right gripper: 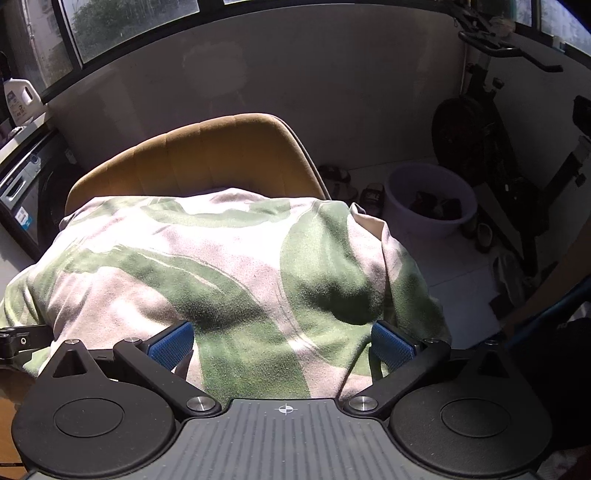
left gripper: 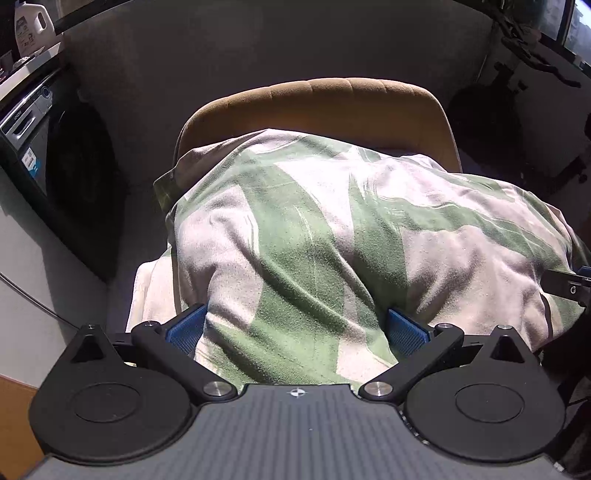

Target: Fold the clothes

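A green and pale pink patterned garment (left gripper: 332,229) (right gripper: 221,266) lies in a humped heap on the seat of a brown padded chair (left gripper: 314,99) (right gripper: 207,155). My left gripper (left gripper: 295,325) stands wide open at the heap's near left edge. Cloth lies between its blue pads (left gripper: 186,326) without being pinched. My right gripper (right gripper: 281,341) is also wide open, at the near right edge, with cloth bulging between its pads (right gripper: 391,345). A part of the other gripper shows at the frame edge in each wrist view. A cream layer (left gripper: 147,295) peeks out under the garment.
A dark washing machine (left gripper: 33,147) (right gripper: 22,192) stands to the left, with a detergent bottle (left gripper: 31,26) on the counter above it. On the floor to the right are a pale basin (right gripper: 430,199), shoes (right gripper: 340,181) and an exercise bike (right gripper: 480,140).
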The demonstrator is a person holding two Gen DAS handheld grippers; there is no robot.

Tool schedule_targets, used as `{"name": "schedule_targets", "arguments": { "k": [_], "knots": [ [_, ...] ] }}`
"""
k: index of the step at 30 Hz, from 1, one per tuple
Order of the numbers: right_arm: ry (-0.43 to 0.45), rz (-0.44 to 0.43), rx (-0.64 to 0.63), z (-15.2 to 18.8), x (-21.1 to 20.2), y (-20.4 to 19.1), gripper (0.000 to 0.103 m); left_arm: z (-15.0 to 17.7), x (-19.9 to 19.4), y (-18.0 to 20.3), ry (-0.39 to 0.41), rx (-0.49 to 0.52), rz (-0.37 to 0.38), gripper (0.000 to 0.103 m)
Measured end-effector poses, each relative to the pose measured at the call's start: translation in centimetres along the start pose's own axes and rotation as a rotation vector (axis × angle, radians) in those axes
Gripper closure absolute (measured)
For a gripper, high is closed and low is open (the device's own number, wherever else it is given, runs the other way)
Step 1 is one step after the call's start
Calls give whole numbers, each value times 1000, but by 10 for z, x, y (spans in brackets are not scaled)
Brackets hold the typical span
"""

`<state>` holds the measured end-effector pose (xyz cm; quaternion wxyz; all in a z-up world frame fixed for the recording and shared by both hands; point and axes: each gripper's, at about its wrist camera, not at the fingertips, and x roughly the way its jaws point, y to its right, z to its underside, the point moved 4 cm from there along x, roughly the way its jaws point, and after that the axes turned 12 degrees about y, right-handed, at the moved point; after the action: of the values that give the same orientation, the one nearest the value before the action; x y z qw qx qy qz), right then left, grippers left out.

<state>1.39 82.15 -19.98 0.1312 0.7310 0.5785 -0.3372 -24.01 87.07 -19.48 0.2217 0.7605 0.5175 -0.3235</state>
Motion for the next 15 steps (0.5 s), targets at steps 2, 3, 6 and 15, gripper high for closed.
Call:
{"name": "schedule_targets", "arguments": {
  "k": [2,3,6,15],
  "knots": [
    [5,-24,-1,-3,-14,-2,1,-1,-5,1,-13,-7,-20,0],
    [11,-34,-9,-5,-22,-2,1,-1,-9,3,-20,-7,-32,0],
    [39,-64,-36,-9,-48,-1,1,-3,-27,11,-6,-5,-65,0],
    [66,-96,-103,-2,-137,22,1,20,-116,69,71,-21,-109,0]
  ]
}}
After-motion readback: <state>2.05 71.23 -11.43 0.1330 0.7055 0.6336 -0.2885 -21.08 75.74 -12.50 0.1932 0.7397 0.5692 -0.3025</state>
